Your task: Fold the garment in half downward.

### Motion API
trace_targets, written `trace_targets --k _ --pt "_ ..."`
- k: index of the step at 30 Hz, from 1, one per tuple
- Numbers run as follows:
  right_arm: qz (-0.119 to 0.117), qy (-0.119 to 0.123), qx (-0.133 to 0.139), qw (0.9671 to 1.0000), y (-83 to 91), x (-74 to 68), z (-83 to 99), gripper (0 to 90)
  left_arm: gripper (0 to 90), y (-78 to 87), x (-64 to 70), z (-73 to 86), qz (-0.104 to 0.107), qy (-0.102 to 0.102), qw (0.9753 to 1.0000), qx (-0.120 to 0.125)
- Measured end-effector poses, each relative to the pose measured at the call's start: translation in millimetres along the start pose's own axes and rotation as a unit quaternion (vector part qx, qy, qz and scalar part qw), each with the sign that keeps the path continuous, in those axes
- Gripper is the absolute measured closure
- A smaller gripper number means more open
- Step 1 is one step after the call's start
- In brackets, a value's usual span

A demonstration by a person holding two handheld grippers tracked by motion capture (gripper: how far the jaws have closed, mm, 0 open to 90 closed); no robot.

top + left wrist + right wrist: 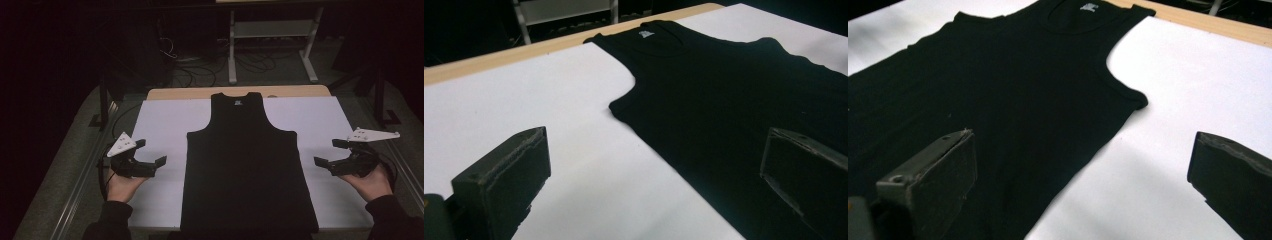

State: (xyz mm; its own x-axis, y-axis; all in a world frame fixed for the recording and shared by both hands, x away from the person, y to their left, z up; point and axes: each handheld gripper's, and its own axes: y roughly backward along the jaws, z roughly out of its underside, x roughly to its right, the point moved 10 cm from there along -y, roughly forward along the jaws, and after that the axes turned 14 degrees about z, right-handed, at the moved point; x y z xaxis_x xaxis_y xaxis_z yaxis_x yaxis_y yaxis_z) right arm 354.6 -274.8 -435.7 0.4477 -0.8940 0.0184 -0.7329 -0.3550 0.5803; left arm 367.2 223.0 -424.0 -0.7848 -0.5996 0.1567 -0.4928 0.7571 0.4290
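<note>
A black tank top lies flat on the white table cover, neck toward the far edge, hem at the near edge. My left gripper hovers open to the left of the top's side seam, holding nothing. On the other side my right gripper is open too, just off the top's right seam. In the left gripper view the tank top spreads to the right between the wide-apart jaws of the left gripper. The right gripper view has the tank top at left and the right gripper spread wide.
A wooden table edge shows beyond the white cover. Behind the table stand a white metal frame and loose cables on the floor. Dark posts flank the table at left and right.
</note>
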Motion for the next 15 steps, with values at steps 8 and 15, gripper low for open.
trace_targets --k 8,15 --pt "0.003 0.01 0.0 0.9999 0.8 5.2 -10.3 0.0 0.0 -2.0 -3.2 -10.2 0.008 -0.004 0.9999 -0.01" --pt "0.001 0.019 0.001 0.9998 0.0 6.1 -22.6 0.0 0.0 -8.1 -4.8 -14.4 0.015 -0.008 0.9995 -0.025"
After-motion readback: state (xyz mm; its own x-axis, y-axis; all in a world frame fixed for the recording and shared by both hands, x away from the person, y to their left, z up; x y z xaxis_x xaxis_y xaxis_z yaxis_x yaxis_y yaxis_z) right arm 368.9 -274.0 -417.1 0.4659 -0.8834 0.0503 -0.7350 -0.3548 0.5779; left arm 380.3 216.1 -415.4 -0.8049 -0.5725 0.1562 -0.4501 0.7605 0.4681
